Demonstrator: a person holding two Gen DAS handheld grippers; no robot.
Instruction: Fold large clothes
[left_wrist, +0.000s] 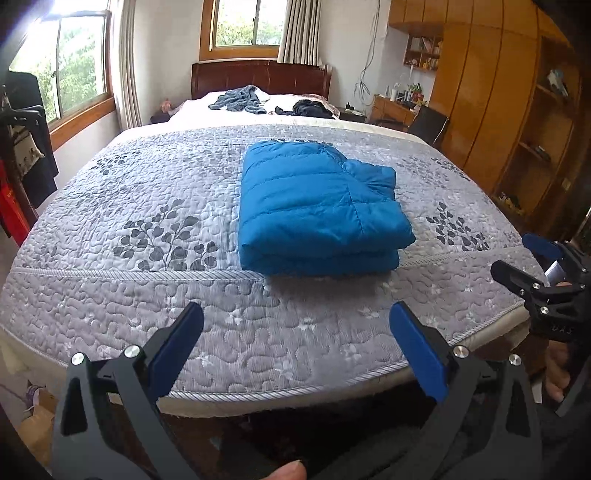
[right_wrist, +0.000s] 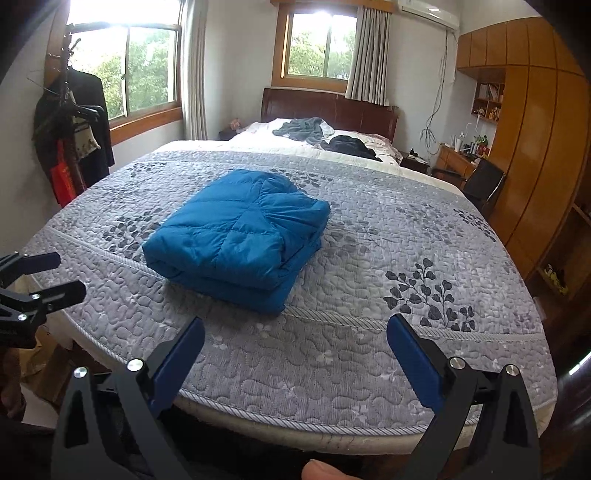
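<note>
Lying folded, blue jacket (left_wrist: 317, 206) long axis toward the headboard (left_wrist: 260, 79).

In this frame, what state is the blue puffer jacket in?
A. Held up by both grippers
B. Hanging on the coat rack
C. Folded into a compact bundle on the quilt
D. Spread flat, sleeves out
C: the blue puffer jacket lies in stacked layers on the quilt, with the left gripper and right gripper both open and empty.

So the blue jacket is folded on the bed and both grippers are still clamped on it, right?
Not quite. The blue jacket does lie folded on the bed, but neither gripper holds it. The left wrist view shows the left gripper open and short of the jacket; the right wrist view shows the right gripper likewise open.
</note>
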